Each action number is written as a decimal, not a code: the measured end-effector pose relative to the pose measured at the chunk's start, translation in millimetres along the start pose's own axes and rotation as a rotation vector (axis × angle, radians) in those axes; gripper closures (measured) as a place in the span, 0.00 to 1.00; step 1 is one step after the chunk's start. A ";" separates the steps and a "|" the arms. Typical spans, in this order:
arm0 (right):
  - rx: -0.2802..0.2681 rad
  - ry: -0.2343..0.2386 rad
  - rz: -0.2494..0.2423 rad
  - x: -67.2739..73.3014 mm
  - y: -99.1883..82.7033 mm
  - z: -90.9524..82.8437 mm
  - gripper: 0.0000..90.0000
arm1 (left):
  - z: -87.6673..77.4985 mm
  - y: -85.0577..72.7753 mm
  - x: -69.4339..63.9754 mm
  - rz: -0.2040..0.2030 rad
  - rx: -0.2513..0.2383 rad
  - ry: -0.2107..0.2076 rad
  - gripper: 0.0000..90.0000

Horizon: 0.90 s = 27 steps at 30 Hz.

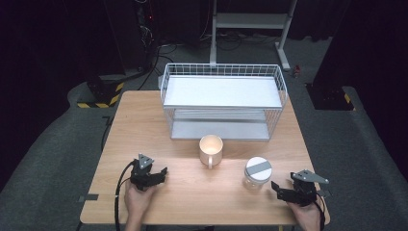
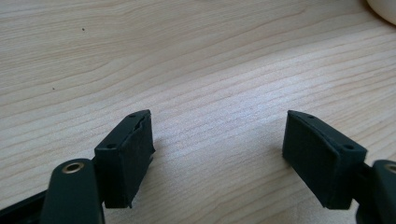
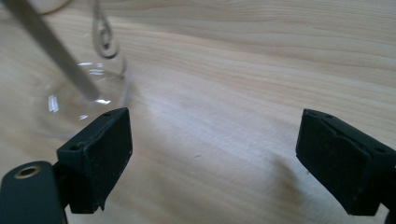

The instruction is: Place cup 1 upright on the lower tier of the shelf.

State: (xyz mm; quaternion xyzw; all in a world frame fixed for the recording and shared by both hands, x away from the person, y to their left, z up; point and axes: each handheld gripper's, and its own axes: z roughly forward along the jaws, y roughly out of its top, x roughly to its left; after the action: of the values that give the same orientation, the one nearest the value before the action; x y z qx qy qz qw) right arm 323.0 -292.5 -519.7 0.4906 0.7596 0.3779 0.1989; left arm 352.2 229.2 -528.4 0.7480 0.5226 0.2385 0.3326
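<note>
Dark room with grey floor; a metal stand and cables lie beyond the far edge of a light wooden tabletop. A white wire rack with two shelves stands at the middle of the tabletop's far edge, both shelves bare. Just in front of the rack, near the tabletop's centre, a cream mug stands upright, its handle turned toward the near edge. To the right of the mug and apart from it, a clear glass jar stands upright with a white lid crossed by a grey strip.

Left gripper, held by a hand at the near edge left of centre: the jaws are spread wide over bare wood and hold nothing; in the left gripper view the mug's rim shows at the upper right corner. Right gripper, held by a hand at the near right corner: the jaws are likewise spread wide and empty, pointing toward the jar, which stands just beside them without touching. In the right gripper view the jar's glass base appears ahead of the left-hand jaw, outside the gap.
</note>
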 end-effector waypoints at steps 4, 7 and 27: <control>-0.013 0.021 -0.026 10.4 -5.2 -5.2 0.12 | 0.0 0.0 0.0 0.000 0.000 0.000 0.28; -0.023 0.040 -0.050 22.2 -8.6 -9.2 0.12 | 0.0 0.0 0.0 0.001 0.000 0.000 0.28; -0.090 0.127 -0.106 56.8 13.3 4.4 0.11 | -0.1 -0.1 -0.2 -0.004 0.001 -0.001 0.28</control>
State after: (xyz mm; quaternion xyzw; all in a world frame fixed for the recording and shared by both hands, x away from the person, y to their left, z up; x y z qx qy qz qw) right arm 308.9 -236.8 -508.3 0.4153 0.7778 0.4308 0.1921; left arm 352.0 229.0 -528.5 0.7472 0.5241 0.2371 0.3329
